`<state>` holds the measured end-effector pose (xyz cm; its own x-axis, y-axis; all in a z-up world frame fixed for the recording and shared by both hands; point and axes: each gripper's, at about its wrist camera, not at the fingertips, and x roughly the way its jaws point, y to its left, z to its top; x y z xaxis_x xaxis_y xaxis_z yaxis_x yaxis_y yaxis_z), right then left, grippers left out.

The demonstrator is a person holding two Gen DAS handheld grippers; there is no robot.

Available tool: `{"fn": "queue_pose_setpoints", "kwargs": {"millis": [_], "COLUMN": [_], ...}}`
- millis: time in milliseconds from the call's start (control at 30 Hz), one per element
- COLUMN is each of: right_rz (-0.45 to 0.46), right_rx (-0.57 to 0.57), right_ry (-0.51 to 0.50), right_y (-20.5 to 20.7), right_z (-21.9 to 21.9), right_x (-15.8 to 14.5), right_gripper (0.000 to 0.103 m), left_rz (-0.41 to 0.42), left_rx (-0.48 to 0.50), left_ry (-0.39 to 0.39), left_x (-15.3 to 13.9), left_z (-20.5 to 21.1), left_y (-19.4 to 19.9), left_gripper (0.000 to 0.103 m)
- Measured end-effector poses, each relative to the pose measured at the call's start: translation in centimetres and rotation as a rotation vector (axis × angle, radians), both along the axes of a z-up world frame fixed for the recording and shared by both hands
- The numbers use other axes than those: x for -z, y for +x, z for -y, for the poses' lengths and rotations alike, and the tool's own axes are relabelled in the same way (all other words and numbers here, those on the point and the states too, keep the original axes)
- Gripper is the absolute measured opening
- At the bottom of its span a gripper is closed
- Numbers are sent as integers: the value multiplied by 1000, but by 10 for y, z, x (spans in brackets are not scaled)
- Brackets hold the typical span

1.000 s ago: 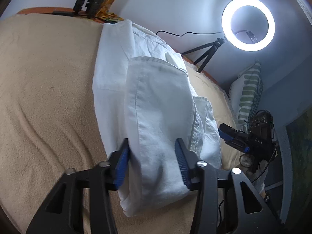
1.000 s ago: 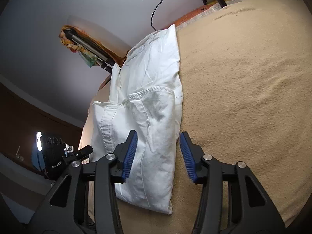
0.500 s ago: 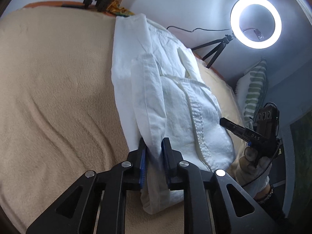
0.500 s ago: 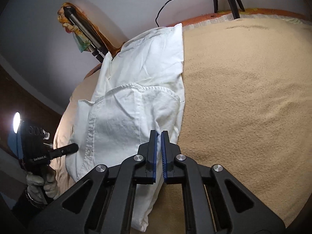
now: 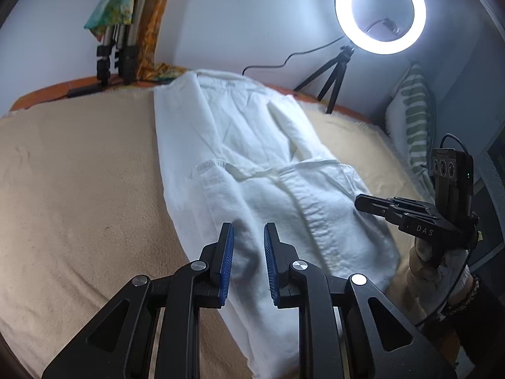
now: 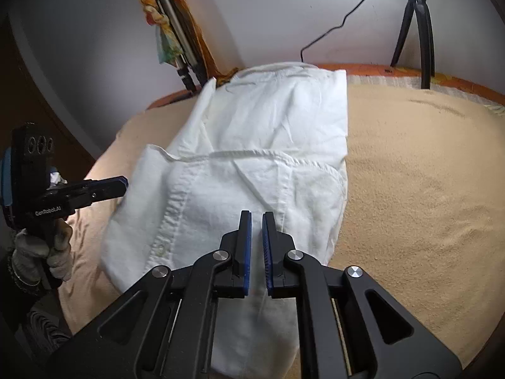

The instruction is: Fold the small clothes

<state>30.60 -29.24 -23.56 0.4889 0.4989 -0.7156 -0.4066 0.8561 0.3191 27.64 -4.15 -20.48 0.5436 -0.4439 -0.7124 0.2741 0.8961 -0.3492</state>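
Note:
A white button shirt [image 5: 252, 132] lies lengthwise on the beige blanket [image 5: 79, 189], its lower part doubled over so the hem runs across the middle. My left gripper [image 5: 249, 246] is shut on a bunch of cloth at the shirt's near left end. My right gripper [image 6: 256, 240] is shut on the near right end of the shirt [image 6: 268, 120], with a thin layer of cloth between its blue pads. Each gripper shows in the other view: the right gripper [image 5: 363, 202] in a gloved hand [image 5: 435, 262] beside the shirt's right edge, the left gripper [image 6: 121, 186] at its left edge.
A lit ring light [image 5: 380, 9] on a small tripod [image 5: 331, 75] stands behind the bed at the right, its cable along the wall. A striped pillow [image 5: 413, 126] leans at the far right. A folded tripod with colourful cloth [image 5: 116, 47] stands at the back left.
Both grippers have closed on the shirt's near end, where a second ago they stood open around it. Both wrists have rolled level, and the gripped cloth has bunched and risen slightly.

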Motion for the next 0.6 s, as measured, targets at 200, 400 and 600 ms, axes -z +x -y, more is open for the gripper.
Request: {"fn": "queue_pose_setpoints", "kwargs": {"millis": [200,400,600], "right_rz": [-39,-41,22], "right_rx": [19,-17,75], "right_ry": [4,80,151], "right_y": [2,20,74], "right_z": [14,21,40], "right_x": [20,-6,-44], "right_gripper": [0,13,48], "left_rz": [-6,-2,-29], "left_rx": [-2,-48,-117], "left_ry": [64,19,-16], "left_x": [24,5,-1], "left_z": [-2,-34,-52], "left_y": [10,37,94], "left_gripper": [18,18,36]}}
